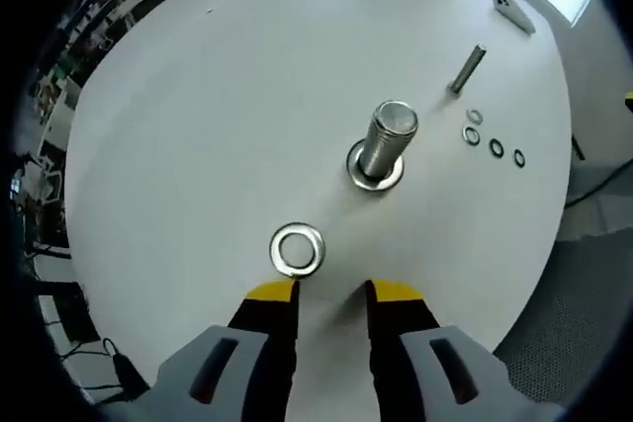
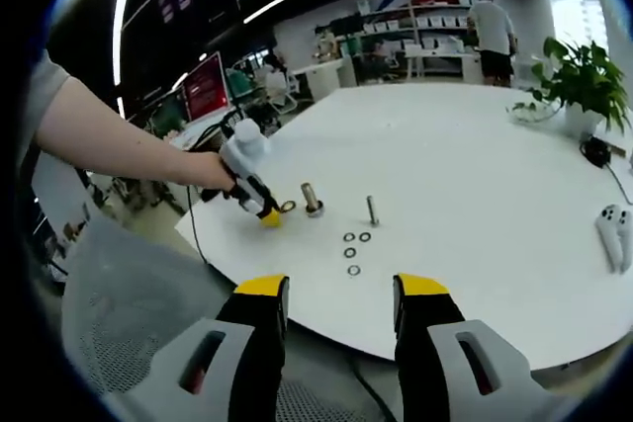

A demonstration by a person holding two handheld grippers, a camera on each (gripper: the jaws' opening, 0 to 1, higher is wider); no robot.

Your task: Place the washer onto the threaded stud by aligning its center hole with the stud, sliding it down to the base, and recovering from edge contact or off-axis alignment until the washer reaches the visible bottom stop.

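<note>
A large steel washer (image 1: 298, 249) lies flat on the white table (image 1: 198, 126), just ahead of my left gripper (image 1: 333, 291), whose yellow-tipped jaws stand open above the table with nothing between them. Beyond it a thick threaded stud (image 1: 387, 141) stands upright on its round base. In the right gripper view the left gripper (image 2: 265, 214) hovers by the washer (image 2: 288, 207) and the stud (image 2: 312, 199), held by a person's hand. My right gripper (image 2: 338, 288) is open and empty, off the table's near edge.
Several small washers (image 1: 494, 141) and a thin bolt (image 1: 466, 69) lie right of the stud. A white controller (image 2: 613, 234) rests at the table's right, a potted plant (image 2: 582, 81) at its far side. A grey mesh chair (image 2: 119, 303) stands by the near edge.
</note>
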